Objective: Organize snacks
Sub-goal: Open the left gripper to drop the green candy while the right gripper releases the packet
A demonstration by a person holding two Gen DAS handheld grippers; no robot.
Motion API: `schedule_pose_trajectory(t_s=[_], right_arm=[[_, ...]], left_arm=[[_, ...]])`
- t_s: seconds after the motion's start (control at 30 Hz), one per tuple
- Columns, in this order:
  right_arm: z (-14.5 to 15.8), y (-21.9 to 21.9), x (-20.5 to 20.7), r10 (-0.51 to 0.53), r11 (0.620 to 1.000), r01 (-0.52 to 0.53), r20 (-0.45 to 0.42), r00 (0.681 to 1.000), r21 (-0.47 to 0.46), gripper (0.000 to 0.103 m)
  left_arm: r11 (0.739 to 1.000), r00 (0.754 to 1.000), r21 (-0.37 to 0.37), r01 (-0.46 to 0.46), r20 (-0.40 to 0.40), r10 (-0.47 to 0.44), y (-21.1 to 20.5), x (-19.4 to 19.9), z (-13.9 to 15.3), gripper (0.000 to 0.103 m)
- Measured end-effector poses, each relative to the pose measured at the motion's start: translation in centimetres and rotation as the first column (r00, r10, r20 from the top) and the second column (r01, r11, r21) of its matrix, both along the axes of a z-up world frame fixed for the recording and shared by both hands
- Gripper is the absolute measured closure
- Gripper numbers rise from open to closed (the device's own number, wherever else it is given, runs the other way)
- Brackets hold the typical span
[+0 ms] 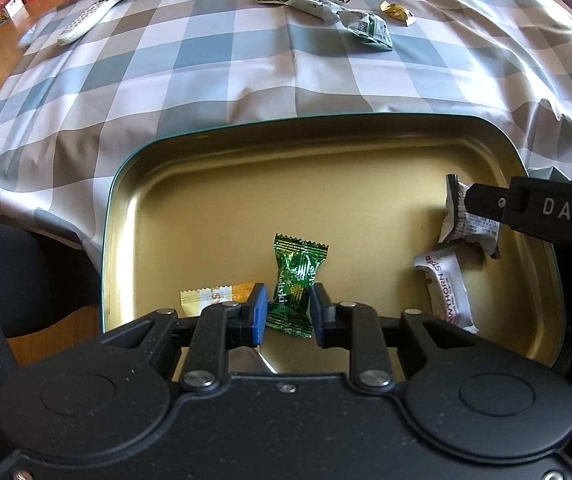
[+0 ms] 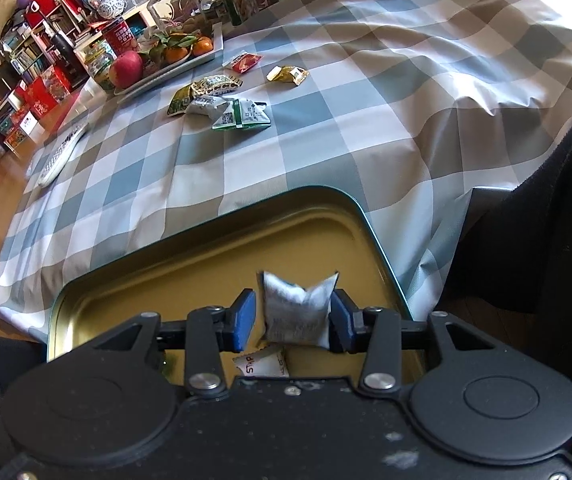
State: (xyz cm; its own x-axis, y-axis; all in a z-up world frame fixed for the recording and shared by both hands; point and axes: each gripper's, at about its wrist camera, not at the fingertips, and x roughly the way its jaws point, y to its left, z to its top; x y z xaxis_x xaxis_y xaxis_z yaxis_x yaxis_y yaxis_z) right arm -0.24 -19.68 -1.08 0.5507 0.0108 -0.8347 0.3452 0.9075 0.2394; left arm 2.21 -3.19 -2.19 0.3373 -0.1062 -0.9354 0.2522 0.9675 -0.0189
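We see a green foil-wrapped candy [image 1: 294, 285] lying on the floor of the shallow gold metal tin with a teal rim [image 1: 213, 200], between the jaws of the left gripper [image 1: 286, 310]; the jaws stand narrow, a sliver of gap showing on each side, so they do not press it. At nine o'clock from it an orange and white candy wrapper [image 1: 209, 298] lies half hidden behind the gripper's left finger. At three o'clock a white sachet printed in red letters [image 1: 444, 286] is cut off by the gripper body.

The right gripper [image 2: 292, 322] has a crumpled silver-white packet [image 2: 297, 311] over the same tin [image 2: 205, 256]; its right pad touches the packet, its left pad stands clear, and we cannot tell whether the packet is held.

Towards twelve o'clock, on the blue and grey checked cloth over the counter [image 2: 326, 128], lies a cluster of loose snack packets [image 2: 221, 106]. A white remote control [image 1: 93, 16] lies at ten o'clock, and a tray of fruit [image 2: 165, 60] beyond.
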Motion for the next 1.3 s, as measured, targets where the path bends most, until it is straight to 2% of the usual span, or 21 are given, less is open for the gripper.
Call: schedule_pose_trajectory(t_s=[0.23,0.37,0.53,0.73,1.3], right_arm=[[0.0,0.0,-0.1,-0.005,1.000,0.005,0.002,1.000,0.002,0.058],[-0.1,0.0,0.0,-0.003,1.000,0.003,-0.003,1.000,-0.001,0.058],[-0.1,0.1,0.0,-0.002,1.000,0.002,-0.007,1.000,-0.006,0.058],[-0.1,0.2,0.0,0.001,1.000,-0.001,-0.007,1.000,-0.010,0.058],[-0.3,0.3,0.1,0.005,1.000,-0.006,-0.029,1.000,-0.027,0.058]], left_arm=[[1.000,0.999,-0.018,-0.025,0.022,0.025,0.3,0.0,0.4,0.068],[0.996,0.996,-0.053,-0.077,0.039,0.079,1.1,0.3,0.8,0.058],[0.985,0.989,-0.101,-0.143,0.021,0.146,2.3,1.0,0.8,0.058],[0.980,0.984,-0.092,-0.179,-0.003,0.180,2.7,1.3,0.4,0.058],[0.984,0.985,-0.038,-0.175,0.004,0.175,2.4,1.3,0.1,0.057]])
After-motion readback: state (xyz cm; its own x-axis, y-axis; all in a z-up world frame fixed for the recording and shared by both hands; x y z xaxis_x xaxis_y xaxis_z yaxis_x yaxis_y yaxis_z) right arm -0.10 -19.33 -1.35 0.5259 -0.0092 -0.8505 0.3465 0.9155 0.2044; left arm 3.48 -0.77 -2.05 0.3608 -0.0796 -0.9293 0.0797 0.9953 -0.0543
